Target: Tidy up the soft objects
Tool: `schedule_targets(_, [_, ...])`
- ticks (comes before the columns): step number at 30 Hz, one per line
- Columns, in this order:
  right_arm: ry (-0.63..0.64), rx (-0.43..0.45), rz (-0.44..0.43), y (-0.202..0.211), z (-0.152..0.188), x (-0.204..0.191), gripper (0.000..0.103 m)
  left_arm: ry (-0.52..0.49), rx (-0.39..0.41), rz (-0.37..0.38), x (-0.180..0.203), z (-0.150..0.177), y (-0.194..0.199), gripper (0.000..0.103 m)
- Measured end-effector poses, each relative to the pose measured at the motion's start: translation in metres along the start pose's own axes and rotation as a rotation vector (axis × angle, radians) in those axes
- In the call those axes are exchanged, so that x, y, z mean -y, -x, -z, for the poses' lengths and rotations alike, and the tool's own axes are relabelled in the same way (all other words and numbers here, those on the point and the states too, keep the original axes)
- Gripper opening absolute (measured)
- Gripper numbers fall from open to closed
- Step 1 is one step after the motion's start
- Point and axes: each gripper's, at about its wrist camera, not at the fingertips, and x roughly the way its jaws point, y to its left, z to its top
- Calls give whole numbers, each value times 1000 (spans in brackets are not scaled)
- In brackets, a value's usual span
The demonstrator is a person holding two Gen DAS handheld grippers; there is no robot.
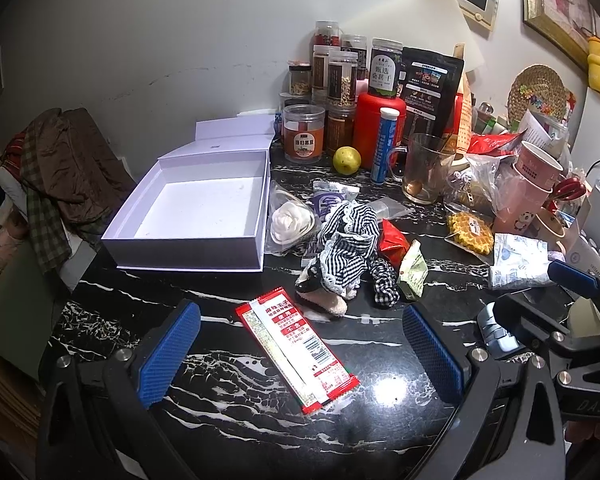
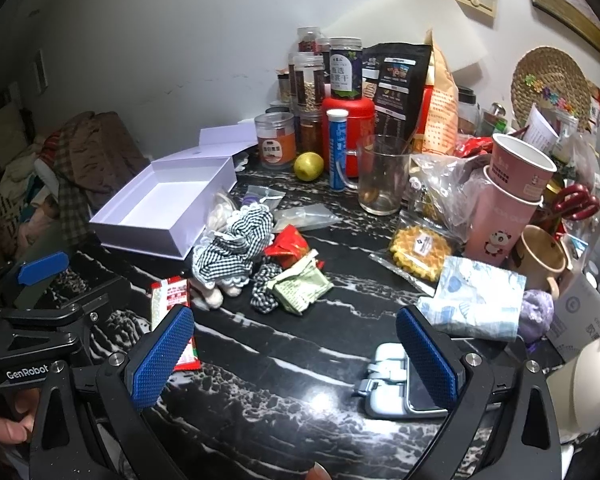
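Observation:
An open white box (image 1: 198, 208) (image 2: 160, 204) stands empty at the left on the black marble table (image 1: 228, 412). Beside it lies a plush doll in a black-and-white checked dress (image 1: 346, 248) (image 2: 228, 248), a checked scrunchie (image 1: 384, 280) (image 2: 265, 285) and a white fabric flower in a clear bag (image 1: 290, 220). A red snack packet (image 1: 296, 350) (image 2: 172, 304) lies between my left gripper's open fingers. My left gripper (image 1: 300, 360) is open and empty. My right gripper (image 2: 294, 356) is open and empty above bare table.
Jars, a red canister, a glass mug (image 2: 380, 176), a green fruit (image 1: 346, 160) and pink paper cups (image 2: 508, 200) crowd the back and right. A waffle bag (image 2: 420, 248), tissue pack (image 2: 476, 300), green and red wrappers and a phone (image 2: 396, 384) lie nearby. Clothes pile up at the left.

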Motion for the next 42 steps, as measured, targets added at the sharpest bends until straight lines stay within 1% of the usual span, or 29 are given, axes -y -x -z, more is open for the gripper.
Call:
schedule_targets(12, [13,16,-10,7,2,-2,103,4,20,17,-2,0,9,103])
schedule_targets(21, [25,12,-14,9,10,-2,103,12,16,20,-1,9,10,103])
schedule_targets(30, [26,-15,-15,4,28,2,103,50,-30,21,-7,28,2,103])
schedule_targets(42, [18,-71,-38,-15,48,12,103,91,-127,24,-4,51,-32,103])
